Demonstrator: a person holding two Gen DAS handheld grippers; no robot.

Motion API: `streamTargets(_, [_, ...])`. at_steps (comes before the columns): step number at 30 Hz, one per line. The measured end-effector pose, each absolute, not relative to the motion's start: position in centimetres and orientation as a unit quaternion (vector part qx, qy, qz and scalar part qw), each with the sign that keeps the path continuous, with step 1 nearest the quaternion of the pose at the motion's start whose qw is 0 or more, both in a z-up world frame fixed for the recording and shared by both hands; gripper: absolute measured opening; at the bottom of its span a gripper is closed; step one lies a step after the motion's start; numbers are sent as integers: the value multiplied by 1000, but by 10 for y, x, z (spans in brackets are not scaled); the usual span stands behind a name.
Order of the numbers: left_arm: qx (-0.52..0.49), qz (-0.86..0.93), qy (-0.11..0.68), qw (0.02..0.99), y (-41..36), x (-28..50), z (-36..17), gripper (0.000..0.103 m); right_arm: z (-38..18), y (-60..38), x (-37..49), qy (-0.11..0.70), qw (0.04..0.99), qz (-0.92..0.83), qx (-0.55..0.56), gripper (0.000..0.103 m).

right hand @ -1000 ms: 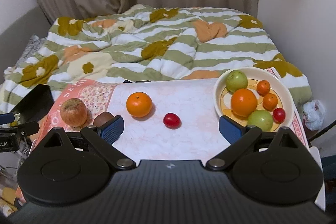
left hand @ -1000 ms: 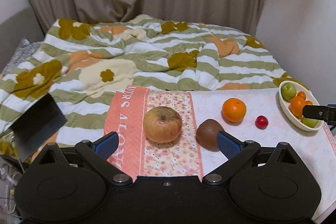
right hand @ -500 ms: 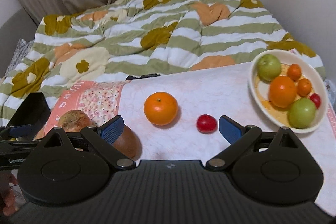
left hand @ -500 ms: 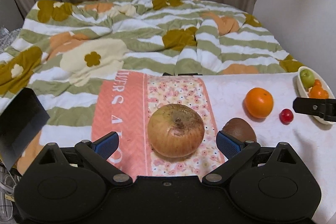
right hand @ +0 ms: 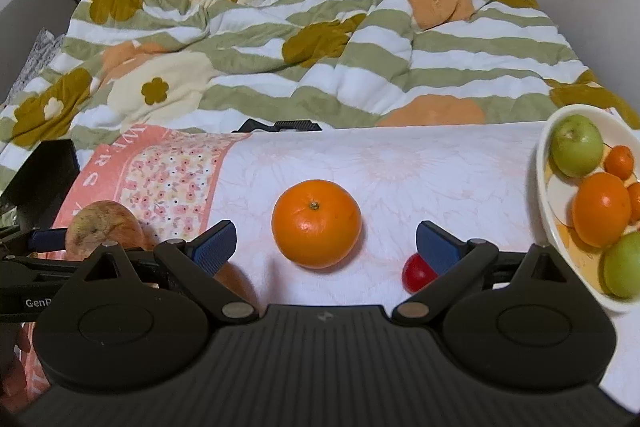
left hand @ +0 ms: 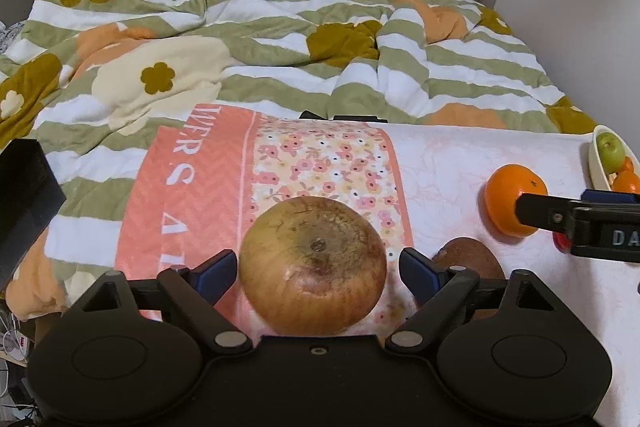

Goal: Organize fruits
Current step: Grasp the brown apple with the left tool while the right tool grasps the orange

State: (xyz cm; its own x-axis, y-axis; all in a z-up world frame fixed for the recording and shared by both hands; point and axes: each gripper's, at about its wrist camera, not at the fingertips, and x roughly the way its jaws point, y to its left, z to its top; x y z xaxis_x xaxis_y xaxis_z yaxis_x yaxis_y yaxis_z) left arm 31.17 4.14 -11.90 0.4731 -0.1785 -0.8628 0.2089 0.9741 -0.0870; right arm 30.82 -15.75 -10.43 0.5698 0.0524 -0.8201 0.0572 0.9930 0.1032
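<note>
A large yellow-brown apple (left hand: 313,263) lies on the floral cloth, between the open fingers of my left gripper (left hand: 313,267); it also shows in the right wrist view (right hand: 102,229). A brown kiwi (left hand: 472,257) lies just right of it. An orange (right hand: 316,223) sits on the white cloth in front of my open right gripper (right hand: 325,241), between its fingertips but a little beyond them. A small red tomato (right hand: 416,271) lies by the right finger. A white bowl (right hand: 546,195) at the right holds green apples, oranges and small fruits.
The cloth-covered table (right hand: 400,163) stands against a bed with a striped floral quilt (right hand: 300,39). A dark object (left hand: 24,195) sits at the left edge. A wall is at the right and curtains are behind.
Both grippers moved forward and down. The left one now has the apple between its open fingers; the right one has closed in on the orange.
</note>
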Motion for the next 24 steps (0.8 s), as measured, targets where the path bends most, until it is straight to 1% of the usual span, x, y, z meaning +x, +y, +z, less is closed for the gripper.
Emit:
streamTargets(3, [25, -104, 506, 856, 37, 314, -123, 84, -110, -156, 315, 469, 882, 6, 48, 103])
streamTargets(4, [29, -98, 506, 856, 36, 315, -124, 79, -113, -155, 316, 471, 881, 8, 46, 103])
streamTargets(12, [45, -85, 495, 863, 32, 310, -125, 79, -124, -150, 328, 475, 879, 32, 23, 103])
streamTargets(17, [32, -83, 499, 862, 35, 308, -124, 79, -128, -149, 332, 478, 877, 42, 16, 103])
streamTargets(20, [36, -84, 495, 864, 35, 305, -124, 79, -132, -148, 334, 483, 874, 51, 14, 95])
streamTargets(24, [38, -88, 492, 866, 35, 299, -123, 79, -135, -145, 334, 482, 874, 57, 10, 90])
